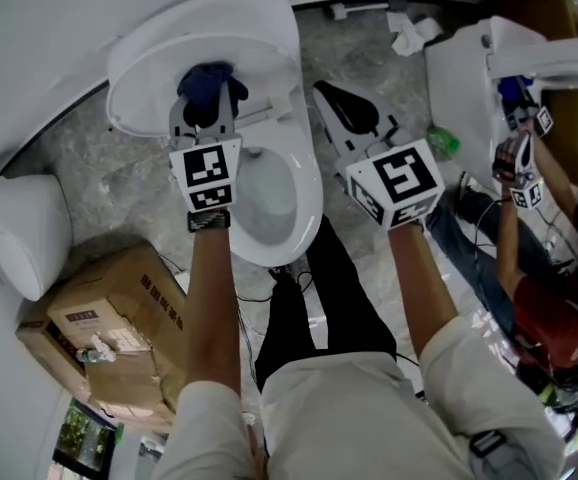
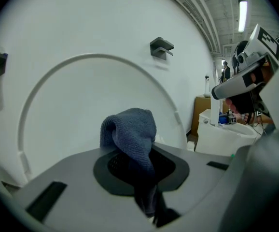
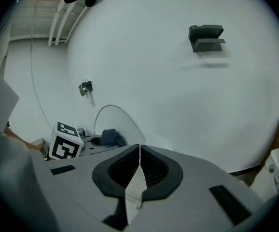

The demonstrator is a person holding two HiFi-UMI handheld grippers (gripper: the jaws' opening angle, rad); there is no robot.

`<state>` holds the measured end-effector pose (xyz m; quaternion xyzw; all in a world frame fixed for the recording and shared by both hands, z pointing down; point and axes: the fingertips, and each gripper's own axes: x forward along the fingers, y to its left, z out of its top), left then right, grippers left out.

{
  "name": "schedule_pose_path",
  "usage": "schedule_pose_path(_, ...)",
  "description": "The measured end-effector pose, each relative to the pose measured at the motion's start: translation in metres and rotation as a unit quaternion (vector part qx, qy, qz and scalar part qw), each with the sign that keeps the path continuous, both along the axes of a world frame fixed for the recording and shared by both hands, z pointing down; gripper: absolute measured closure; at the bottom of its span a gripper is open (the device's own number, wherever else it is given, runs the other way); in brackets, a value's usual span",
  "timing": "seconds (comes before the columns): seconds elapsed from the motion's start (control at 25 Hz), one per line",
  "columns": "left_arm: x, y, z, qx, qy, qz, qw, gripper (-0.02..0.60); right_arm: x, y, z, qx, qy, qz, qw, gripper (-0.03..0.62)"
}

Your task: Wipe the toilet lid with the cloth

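The white toilet's lid (image 1: 159, 43) stands raised behind the open bowl (image 1: 269, 203). My left gripper (image 1: 209, 103) is shut on a dark blue cloth (image 1: 207, 80), held up against the lid's inner face. In the left gripper view the cloth (image 2: 132, 129) bunches out from between the jaws, with the lid (image 2: 72, 100) close behind it; whether they touch I cannot tell. My right gripper (image 1: 337, 100) hangs to the right of the bowl, shut with nothing in it. In the right gripper view its jaws meet (image 3: 139, 164), and the cloth (image 3: 111, 137) and lid (image 3: 118, 120) show at the left.
A cardboard box (image 1: 119, 323) and another toilet (image 1: 19, 228) stand at the left. At the right, another person's arm (image 1: 514, 218) works with grippers at a second white fixture (image 1: 469, 68). Crumpled paper (image 1: 409, 33) lies on the floor behind. Grey brackets (image 2: 161, 47) stick out of the wall.
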<state>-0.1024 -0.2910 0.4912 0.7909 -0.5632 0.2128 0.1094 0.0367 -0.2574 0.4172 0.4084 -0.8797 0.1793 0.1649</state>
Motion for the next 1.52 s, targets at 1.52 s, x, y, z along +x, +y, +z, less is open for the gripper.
schedule_pose_path(1.52, -0.054, 0.021, 0.062, -0.051, 0.040, -0.050, 0.9966, 0.531, -0.039, -0.001, 0.046, -0.027, 0.017, -0.015, 0.999, 0.565)
